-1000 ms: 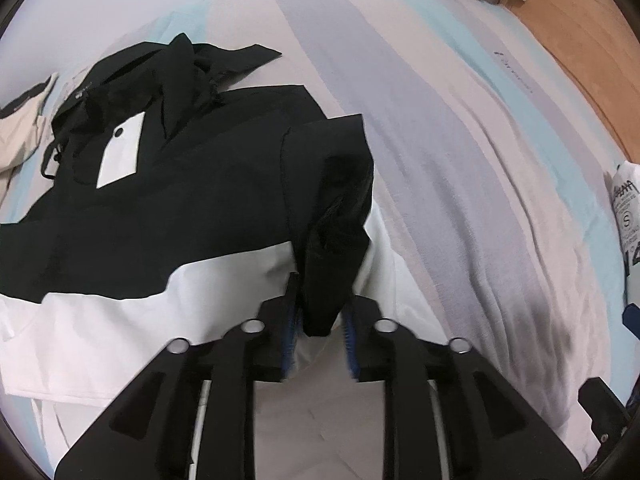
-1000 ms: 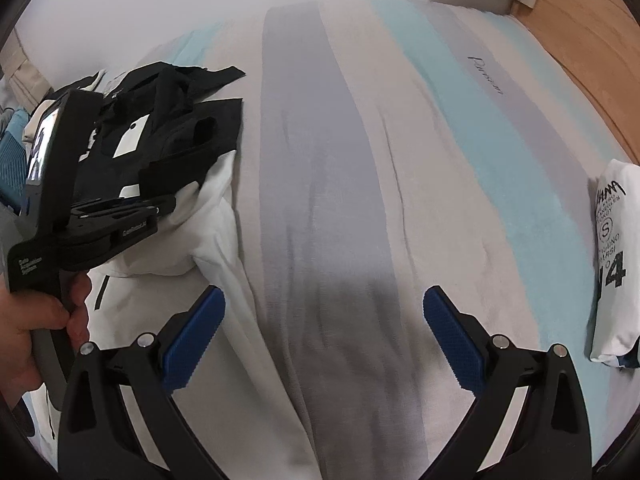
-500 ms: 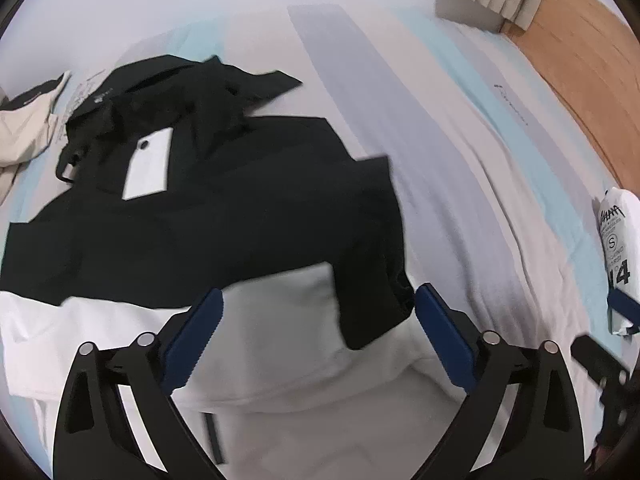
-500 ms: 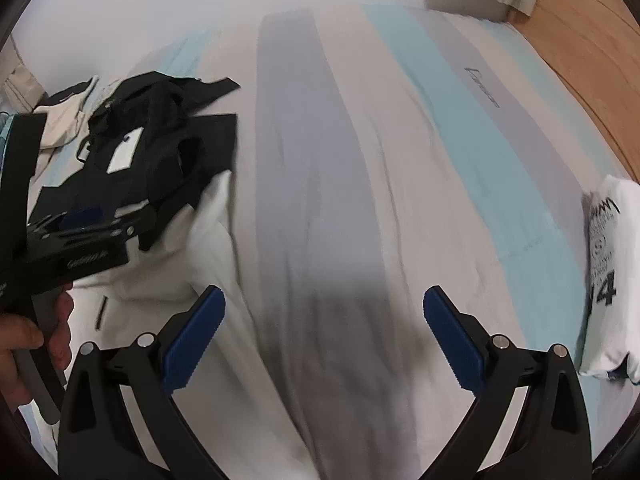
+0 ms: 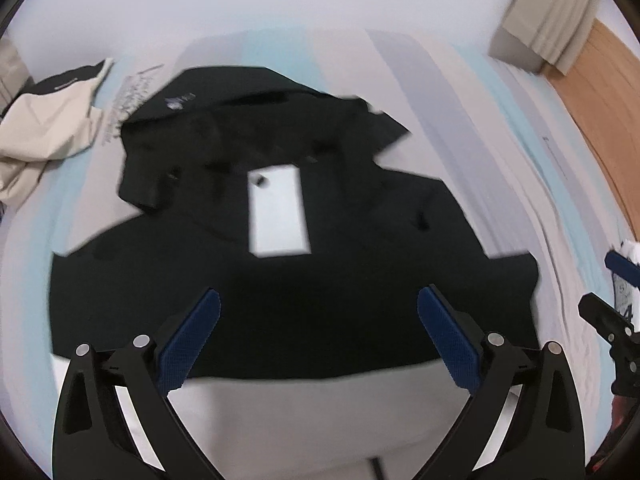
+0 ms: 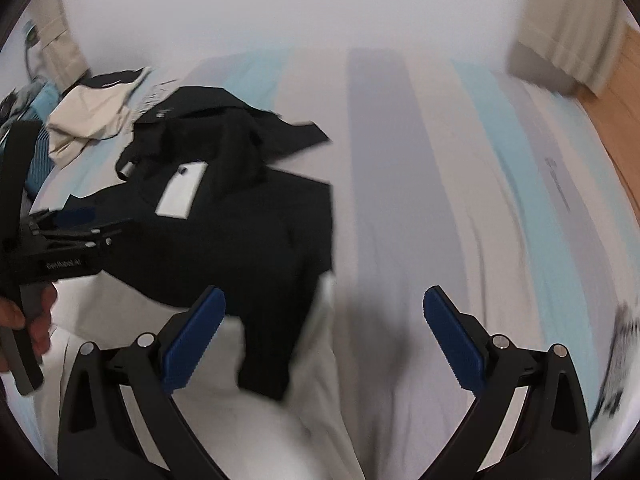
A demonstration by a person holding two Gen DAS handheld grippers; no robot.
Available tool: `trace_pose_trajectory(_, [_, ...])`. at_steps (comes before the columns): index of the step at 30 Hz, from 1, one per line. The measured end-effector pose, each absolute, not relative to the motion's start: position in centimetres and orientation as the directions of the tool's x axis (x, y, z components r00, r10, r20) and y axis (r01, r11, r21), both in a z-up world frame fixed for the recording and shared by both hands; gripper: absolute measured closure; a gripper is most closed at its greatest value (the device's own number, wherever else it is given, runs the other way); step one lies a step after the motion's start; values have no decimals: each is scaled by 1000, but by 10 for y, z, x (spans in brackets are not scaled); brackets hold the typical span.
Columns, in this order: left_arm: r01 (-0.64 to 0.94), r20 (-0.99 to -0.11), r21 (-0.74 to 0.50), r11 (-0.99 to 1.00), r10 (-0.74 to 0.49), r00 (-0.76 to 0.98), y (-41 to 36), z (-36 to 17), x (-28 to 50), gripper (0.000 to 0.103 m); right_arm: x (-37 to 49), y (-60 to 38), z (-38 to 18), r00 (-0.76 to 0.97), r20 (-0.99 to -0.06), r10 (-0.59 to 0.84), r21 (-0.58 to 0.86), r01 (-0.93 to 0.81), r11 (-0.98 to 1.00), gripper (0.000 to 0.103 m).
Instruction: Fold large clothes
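- Landmark: the black-and-white jacket [image 5: 296, 292], lying spread on the striped bed [image 5: 472, 128]. Everything below is placed relative to it.
- Left of the jacket, near its hood end, a cream garment [image 5: 44, 128] sits bunched against the bed's edge. I judge it is parked there out of the way so the jacket has room to be folded.
- On the jacket itself, a white rectangular patch [image 5: 278, 210] shows on the black chest, with the black upper body lying flat over the white lower part. The black sleeve is laid across the body, which I read as the first inward fold already set down.
- Just above the jacket's near hem, my left hand-held gripper [image 5: 318, 336] hovers with its jaws spread wide. They have just been opening, and nothing is between the blue pads now; the fabric lies under them, untouched.
- Over the jacket's right edge, where white cloth meets bare bed, my right hand-held gripper [image 6: 324, 338] is likewise spread wide and empty, touching nothing.
- From the right wrist view, my hand [image 6: 24, 320] on the left tool's handle shows at the jacket's left side.
- Well right of the jacket, at the bed's far edge, a white printed garment [image 5: 624, 292] lies apart, blurred.
- Beyond that, wooden floor [image 5: 600, 112] and a curtain [image 5: 548, 20] border the bed.
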State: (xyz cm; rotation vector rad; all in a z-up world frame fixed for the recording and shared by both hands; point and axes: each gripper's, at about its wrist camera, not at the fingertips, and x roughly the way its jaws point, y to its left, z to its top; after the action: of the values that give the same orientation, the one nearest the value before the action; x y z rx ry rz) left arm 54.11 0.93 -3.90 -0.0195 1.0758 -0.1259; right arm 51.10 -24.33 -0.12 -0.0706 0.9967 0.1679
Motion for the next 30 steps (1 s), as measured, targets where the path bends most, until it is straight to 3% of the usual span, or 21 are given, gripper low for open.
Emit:
trace_pose_trajectory(3, [100,-866,-112,989,-147,477,40,-36,566,6,537,-220,2,534,-838,113,-10,-222,975,7])
trace_pose_trajectory(9, [153,-856,-36,988,-109,505,80,-46,614,6,593,-175,5,571,-808,145,-23,-278,960,7])
trace_pose_trajectory(15, [129,-852,-53,990,-113,511,117,-57,651,6,639,-136,-6,606,-775,177,-13,-296,955,7])
trace_pose_trajectory(30, [122,-866,-120,985,-164,472,193,-92,721,6,759,-98,-51,517,-805,293,69,-408,910,12])
